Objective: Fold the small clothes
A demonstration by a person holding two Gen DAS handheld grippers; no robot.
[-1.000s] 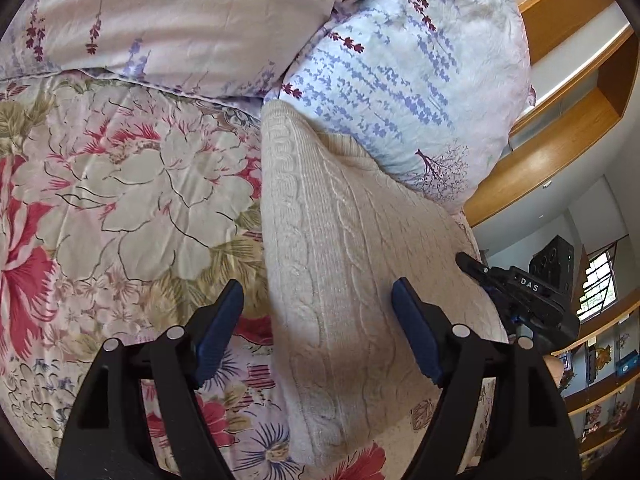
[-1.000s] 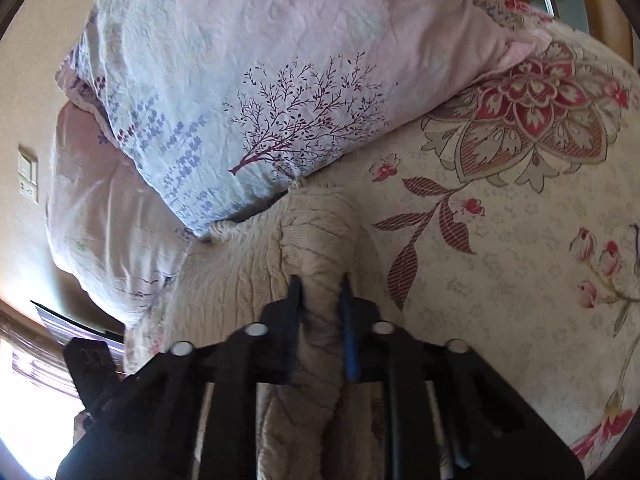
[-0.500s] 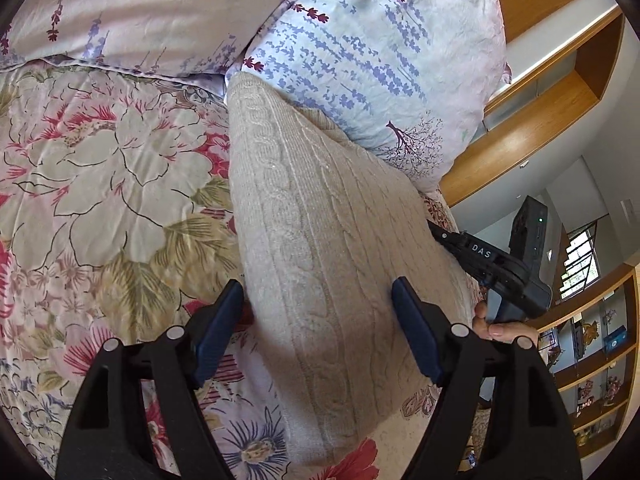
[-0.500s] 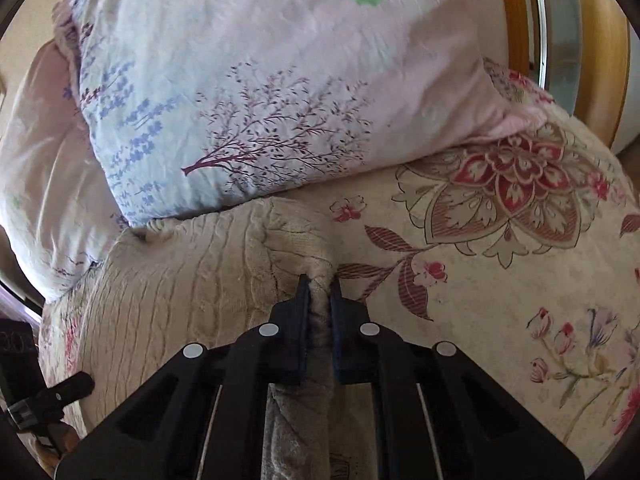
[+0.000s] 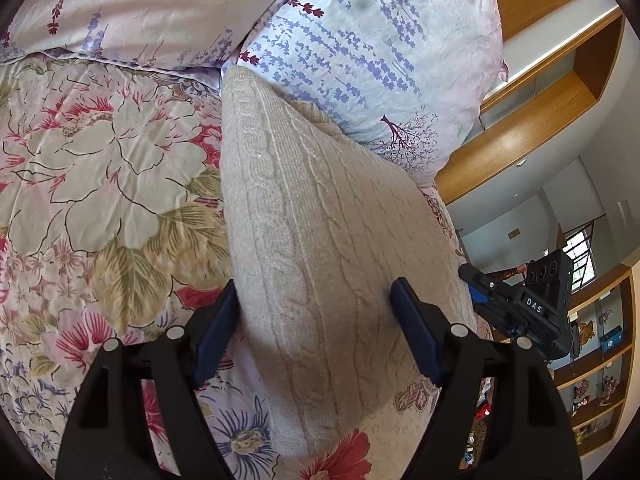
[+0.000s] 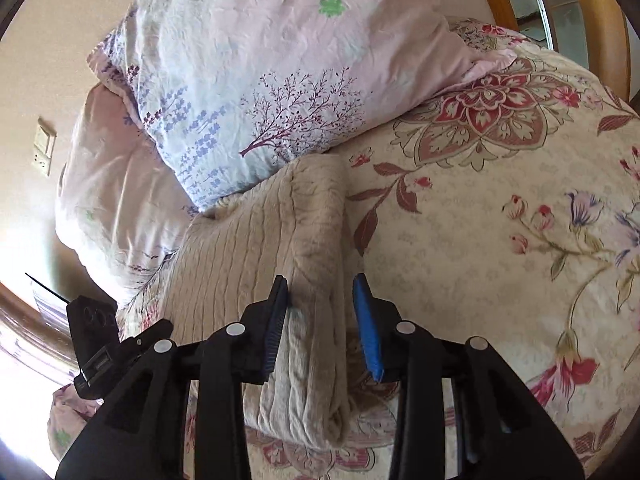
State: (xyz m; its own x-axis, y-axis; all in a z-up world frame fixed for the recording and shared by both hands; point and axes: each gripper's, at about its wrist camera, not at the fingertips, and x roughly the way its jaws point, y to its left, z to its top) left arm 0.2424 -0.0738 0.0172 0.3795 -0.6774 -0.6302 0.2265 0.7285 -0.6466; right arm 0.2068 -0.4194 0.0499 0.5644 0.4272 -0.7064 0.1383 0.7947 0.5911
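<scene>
A beige cable-knit sweater (image 5: 320, 248) lies folded in a long strip on the floral bedspread (image 5: 100, 184), its far end against the pillows. My left gripper (image 5: 316, 308) is open and straddles the sweater's near part without gripping it. In the right wrist view the sweater (image 6: 256, 264) shows a thick folded edge on its right side. My right gripper (image 6: 320, 304) is open, its jaws on either side of that edge, holding nothing. The right gripper also shows in the left wrist view (image 5: 520, 312), and the left gripper in the right wrist view (image 6: 104, 344).
Two pillows lean at the head of the bed: a pale blue lavender-print one (image 5: 360, 52) and a pink one (image 5: 120, 8). Wooden shelves (image 5: 540, 120) stand to the right. The floral bedspread (image 6: 500, 240) stretches to the sweater's right.
My right gripper has opened and let go of the sweater's folded edge, which now rests on the bed. My left gripper stays open over the sweater, shifted slightly.
</scene>
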